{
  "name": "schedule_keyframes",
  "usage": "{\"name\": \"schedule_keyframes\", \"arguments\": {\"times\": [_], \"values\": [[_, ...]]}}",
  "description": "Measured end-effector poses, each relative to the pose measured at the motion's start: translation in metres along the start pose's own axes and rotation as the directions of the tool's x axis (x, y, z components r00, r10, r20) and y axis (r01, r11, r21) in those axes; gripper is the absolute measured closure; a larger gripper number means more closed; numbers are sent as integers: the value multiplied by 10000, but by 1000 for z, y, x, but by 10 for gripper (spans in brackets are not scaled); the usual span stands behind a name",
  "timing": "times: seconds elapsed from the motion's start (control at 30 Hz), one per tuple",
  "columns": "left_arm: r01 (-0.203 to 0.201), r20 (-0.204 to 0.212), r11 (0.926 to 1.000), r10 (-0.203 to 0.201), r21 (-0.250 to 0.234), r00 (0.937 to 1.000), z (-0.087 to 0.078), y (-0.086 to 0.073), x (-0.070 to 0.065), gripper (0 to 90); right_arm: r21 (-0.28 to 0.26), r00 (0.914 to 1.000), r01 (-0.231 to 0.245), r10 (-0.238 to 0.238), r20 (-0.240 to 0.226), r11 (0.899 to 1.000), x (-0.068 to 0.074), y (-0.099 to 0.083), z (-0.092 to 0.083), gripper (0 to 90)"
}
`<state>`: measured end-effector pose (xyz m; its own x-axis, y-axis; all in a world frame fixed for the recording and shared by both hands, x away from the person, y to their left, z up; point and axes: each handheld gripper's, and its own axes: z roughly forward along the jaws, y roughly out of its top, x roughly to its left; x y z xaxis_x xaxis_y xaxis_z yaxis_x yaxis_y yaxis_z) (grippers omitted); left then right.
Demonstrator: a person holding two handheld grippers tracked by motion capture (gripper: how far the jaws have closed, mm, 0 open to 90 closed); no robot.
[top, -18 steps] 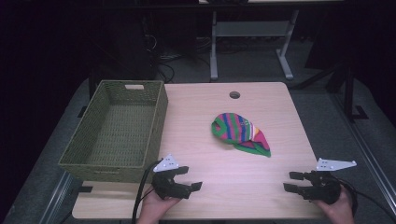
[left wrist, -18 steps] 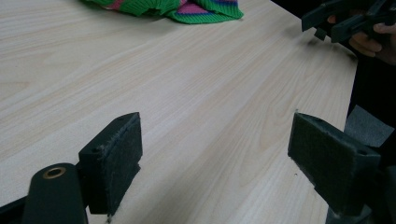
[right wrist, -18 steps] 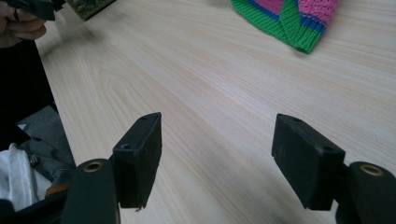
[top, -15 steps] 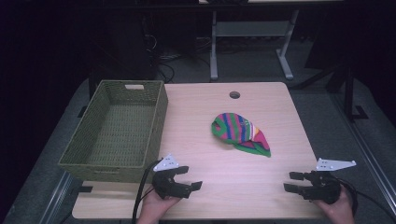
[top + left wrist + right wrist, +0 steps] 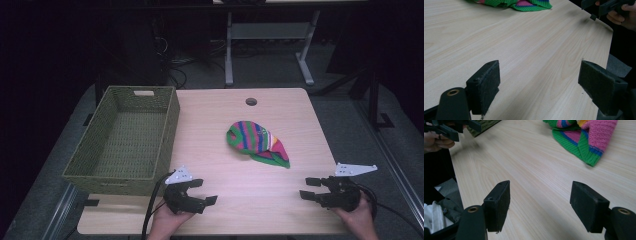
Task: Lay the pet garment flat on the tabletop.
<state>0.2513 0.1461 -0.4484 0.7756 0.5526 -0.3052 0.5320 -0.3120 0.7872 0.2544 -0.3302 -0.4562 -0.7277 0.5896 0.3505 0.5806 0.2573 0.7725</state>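
Note:
A striped knitted piece [image 5: 257, 142] in green, pink, blue and yellow lies crumpled on the wooden table [image 5: 240, 185], right of centre. My left gripper [image 5: 206, 191] is held low at the front edge, just past the basket's near corner, open and empty. My right gripper [image 5: 306, 188] is at the front right, open and empty too. The two point toward each other. In the left gripper view the pads [image 5: 486, 82] stand wide apart over bare wood, with the knit [image 5: 524, 3] far ahead. The right gripper view shows the knit [image 5: 586, 137] ahead of its wide-apart pads [image 5: 499, 205].
A green woven basket [image 5: 107, 182] with nothing in it stands along the table's left side. A round cable hole [image 5: 251, 101] sits near the far edge. Beyond the table are a metal stand [image 5: 229, 45] and floor cables.

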Motion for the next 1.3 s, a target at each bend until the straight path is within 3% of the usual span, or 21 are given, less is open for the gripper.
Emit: {"name": "schedule_keyframes", "arguments": {"times": [0.37, 0.93, 1.3], "values": [[43, 71, 9999, -42, -111, 10000, -3, 0, 0, 175, 239, 9996, 245, -242, -136, 9994, 6, 16, 2, 315], [11, 77, 9997, -10, -232, 10000, -7, 0, 1, 175, 898, 9974, 464, -412, -590, 9949, -3, 50, 2, 315], [-28, 108, 9997, 31, -229, 9999, -7, 0, 2, 175, 1429, 9950, 730, -622, -785, 9870, -7, 74, 12, 315]]}}
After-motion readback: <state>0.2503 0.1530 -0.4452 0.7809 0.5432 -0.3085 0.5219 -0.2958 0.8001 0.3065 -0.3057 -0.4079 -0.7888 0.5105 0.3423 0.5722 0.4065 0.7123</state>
